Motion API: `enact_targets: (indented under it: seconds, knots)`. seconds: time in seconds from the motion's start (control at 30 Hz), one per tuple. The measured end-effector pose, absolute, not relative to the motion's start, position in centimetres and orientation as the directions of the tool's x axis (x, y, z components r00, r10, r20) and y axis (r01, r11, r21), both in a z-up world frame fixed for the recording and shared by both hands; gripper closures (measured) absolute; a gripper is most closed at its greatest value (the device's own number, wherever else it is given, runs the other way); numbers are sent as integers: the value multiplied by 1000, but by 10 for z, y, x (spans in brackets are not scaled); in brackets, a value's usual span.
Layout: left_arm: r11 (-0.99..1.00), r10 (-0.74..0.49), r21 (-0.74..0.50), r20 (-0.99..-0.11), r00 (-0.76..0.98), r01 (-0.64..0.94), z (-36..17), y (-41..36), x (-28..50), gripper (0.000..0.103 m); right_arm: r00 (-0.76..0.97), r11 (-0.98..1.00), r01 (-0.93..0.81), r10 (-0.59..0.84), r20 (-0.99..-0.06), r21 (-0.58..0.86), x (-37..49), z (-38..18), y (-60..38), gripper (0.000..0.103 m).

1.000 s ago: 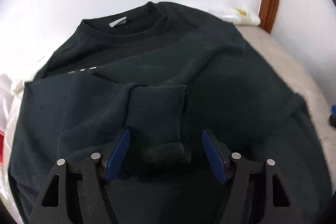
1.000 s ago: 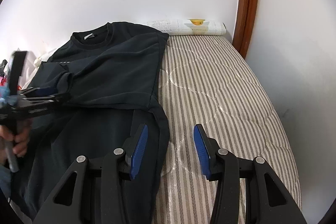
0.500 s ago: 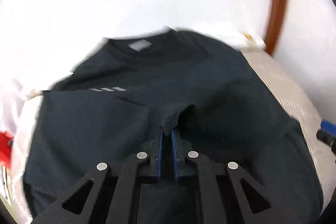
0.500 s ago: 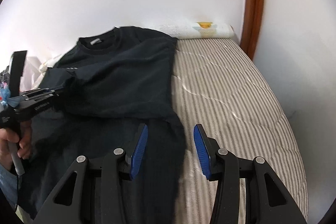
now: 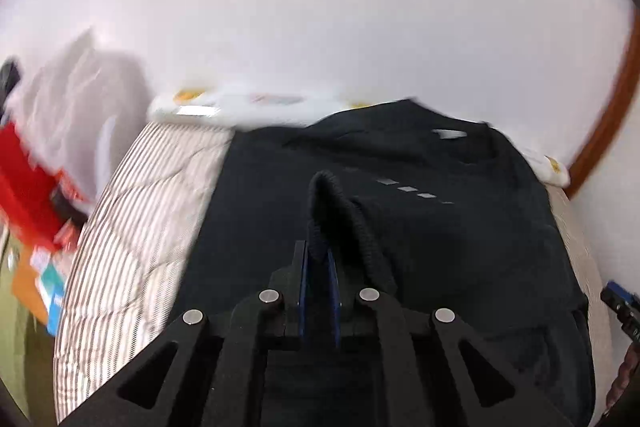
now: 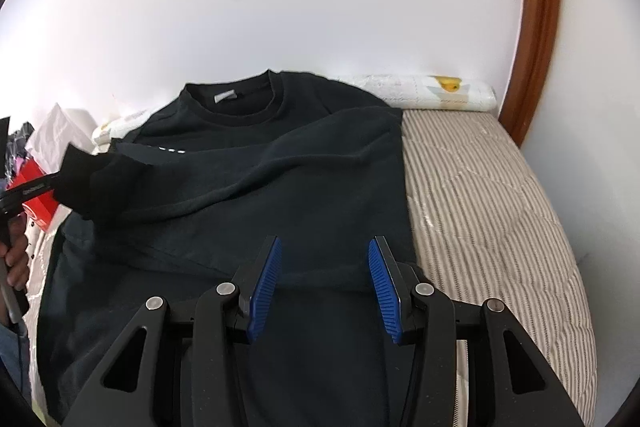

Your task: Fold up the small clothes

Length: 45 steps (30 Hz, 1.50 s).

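Note:
A black sweatshirt (image 6: 300, 155) lies flat on the striped mattress, collar toward the wall. My left gripper (image 5: 318, 255) is shut on the ribbed sleeve cuff (image 5: 332, 203), which stands up out of the blue pads. In the right wrist view that cuff (image 6: 80, 179) is held up at the sweatshirt's left side, the sleeve stretched across the chest, with the left gripper (image 6: 32, 189) and a hand (image 6: 16, 259) behind it. My right gripper (image 6: 324, 247) hovers open above the sweatshirt's lower body with nothing between its pads.
The striped mattress (image 6: 480, 195) shows bare to the right of the sweatshirt and on its left (image 5: 140, 227). A white pillow (image 6: 420, 91) lies along the wall. A brown wooden frame (image 6: 536, 27) rises at the right. A red box (image 5: 24, 179) and clutter sit off the bed's left edge.
The left gripper shut on the sleeve cuff, then carried it up and leftwards across the sweatshirt. The right gripper shifted left from the mattress edge to above the sweatshirt, still open.

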<state>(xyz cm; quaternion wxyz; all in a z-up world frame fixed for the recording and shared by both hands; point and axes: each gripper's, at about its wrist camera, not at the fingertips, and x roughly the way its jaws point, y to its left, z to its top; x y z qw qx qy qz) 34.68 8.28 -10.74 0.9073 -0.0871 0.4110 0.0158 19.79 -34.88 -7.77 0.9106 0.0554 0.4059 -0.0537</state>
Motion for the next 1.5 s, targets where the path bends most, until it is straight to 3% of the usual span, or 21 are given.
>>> enact_targets:
  seconds: [0.1,0.27,0.4,0.57,0.67,0.77,0.93,0.97,1.03,1.1,1.27,1.5]
  knots:
    - [972,-4,-152,-771,637,-177,-123,114,344,93,643,989,141,-65,-763,35,210,-87,-341,58]
    - [947,-107,-266,-792,601,-182,-144,147,339,93,624,992,127,-67,-779,17,222,-98,-330,58]
    - [927,-176,-338,-771,612,-160,-150,157,338,78,610,992,125,-70,-789,8,227,-106,-326,58]
    - [910,-235,-396,-737,634,-123,-148,153,346,76,588,992,123,-79,-805,-8,230,-116,-323,58]
    - [905,-271,-416,-727,631,-91,-147,144,350,46,581,993,121,-83,-810,-15,230,-120,-323,58]
    - [920,-255,-384,-735,628,-76,-149,134,351,45,575,992,122,-89,-813,-22,230,-122,-325,58]
    - [925,-248,-368,-770,588,-92,-164,126,354,51,563,990,135,-102,-820,-31,230,-127,-328,58]
    - [926,-246,-366,-770,589,-92,-165,126,354,57,560,990,136,-104,-822,-32,230,-128,-329,58]
    - [932,-236,-351,-774,588,-88,-164,124,355,85,561,990,137,-108,-820,-37,230,-129,-329,58]
    - [938,-219,-337,-765,606,-86,-159,125,354,99,563,990,134,-117,-818,-49,232,-130,-328,58]
    - [941,-168,-322,-702,692,-98,-132,139,340,100,566,991,128,-111,-817,-47,239,-135,-330,58]
    - [962,-98,-239,-753,651,-131,-149,135,342,100,591,983,182,-133,-796,-30,243,-133,-348,57]
